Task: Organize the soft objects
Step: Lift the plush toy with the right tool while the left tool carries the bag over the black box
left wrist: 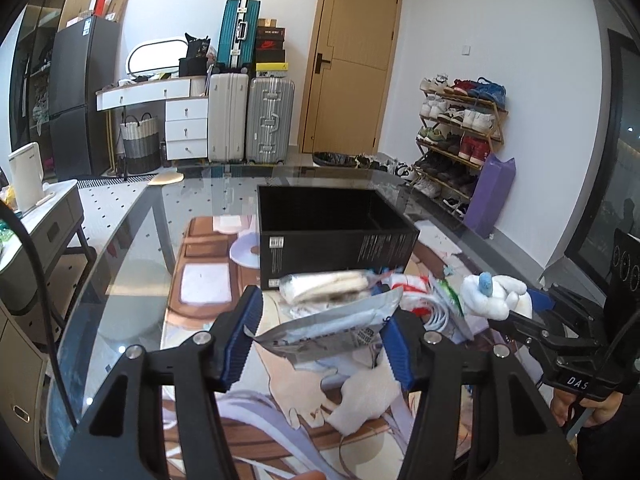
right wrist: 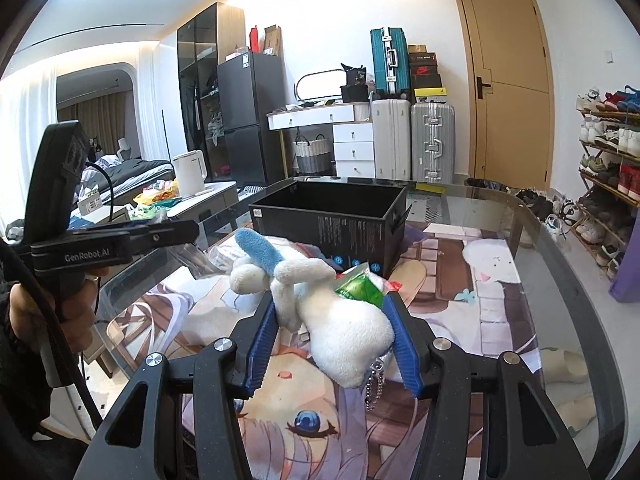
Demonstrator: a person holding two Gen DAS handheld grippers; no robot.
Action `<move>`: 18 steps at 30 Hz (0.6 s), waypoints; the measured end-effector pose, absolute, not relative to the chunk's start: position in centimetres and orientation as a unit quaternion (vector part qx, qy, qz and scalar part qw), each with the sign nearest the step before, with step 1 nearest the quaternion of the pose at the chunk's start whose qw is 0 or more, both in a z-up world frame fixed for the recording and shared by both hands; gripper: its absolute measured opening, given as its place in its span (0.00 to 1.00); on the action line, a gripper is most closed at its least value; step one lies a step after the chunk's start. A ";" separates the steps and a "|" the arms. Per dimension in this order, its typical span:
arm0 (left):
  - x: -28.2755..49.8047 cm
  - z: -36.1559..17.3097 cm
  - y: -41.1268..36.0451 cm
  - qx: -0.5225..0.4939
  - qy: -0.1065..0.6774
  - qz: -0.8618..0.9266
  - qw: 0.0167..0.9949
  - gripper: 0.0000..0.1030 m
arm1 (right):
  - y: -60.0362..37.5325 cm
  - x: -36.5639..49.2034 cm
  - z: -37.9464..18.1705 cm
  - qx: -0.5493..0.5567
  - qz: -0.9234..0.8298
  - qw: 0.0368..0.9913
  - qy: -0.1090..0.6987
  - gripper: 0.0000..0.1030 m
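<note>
My left gripper (left wrist: 320, 320) is shut on a silvery foil packet (left wrist: 332, 332), held flat between the blue pads above the printed mat. Just beyond it lies a clear bag of pale buns (left wrist: 328, 286). A black open-topped box (left wrist: 336, 232) stands behind them on the glass table. My right gripper (right wrist: 333, 306) is shut on a white plush toy (right wrist: 348, 336) with a blue ear (right wrist: 260, 250), lifted off the mat. From the left wrist view the toy (left wrist: 496, 296) hangs at the right. A green packet (right wrist: 360, 286) lies behind the toy, in front of the box (right wrist: 332, 220).
The glass table (right wrist: 520, 216) carries a printed mat (right wrist: 480, 300) and a small pile of packets (left wrist: 432, 308). A side table with a white kettle (left wrist: 24, 176) stands to the left. Suitcases (left wrist: 268, 120), a door and a shoe rack (left wrist: 460, 136) line the far wall.
</note>
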State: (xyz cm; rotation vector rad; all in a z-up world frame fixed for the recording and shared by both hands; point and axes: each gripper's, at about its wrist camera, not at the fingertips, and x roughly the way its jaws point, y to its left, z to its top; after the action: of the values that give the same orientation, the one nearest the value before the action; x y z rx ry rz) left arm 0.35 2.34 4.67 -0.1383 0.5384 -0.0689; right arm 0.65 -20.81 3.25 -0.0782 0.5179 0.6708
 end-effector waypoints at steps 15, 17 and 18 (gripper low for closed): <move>3.6 7.2 2.8 -0.060 0.246 -0.029 0.967 0.55 | -19.7 3.7 6.5 -0.032 0.330 0.914 0.233 0.52; 4.3 7.4 2.8 -0.057 0.245 -0.026 0.967 0.55 | -19.4 4.3 6.8 -0.032 0.331 0.914 0.233 0.52; 4.5 7.4 2.9 -0.057 0.246 -0.026 0.967 0.55 | -19.3 4.6 6.9 -0.031 0.332 0.914 0.233 0.52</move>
State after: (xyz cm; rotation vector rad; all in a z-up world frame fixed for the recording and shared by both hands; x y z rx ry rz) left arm 4.55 2.91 7.43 -0.1148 0.4965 -0.0534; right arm 4.62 -19.34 6.95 -0.0640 0.4795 0.6829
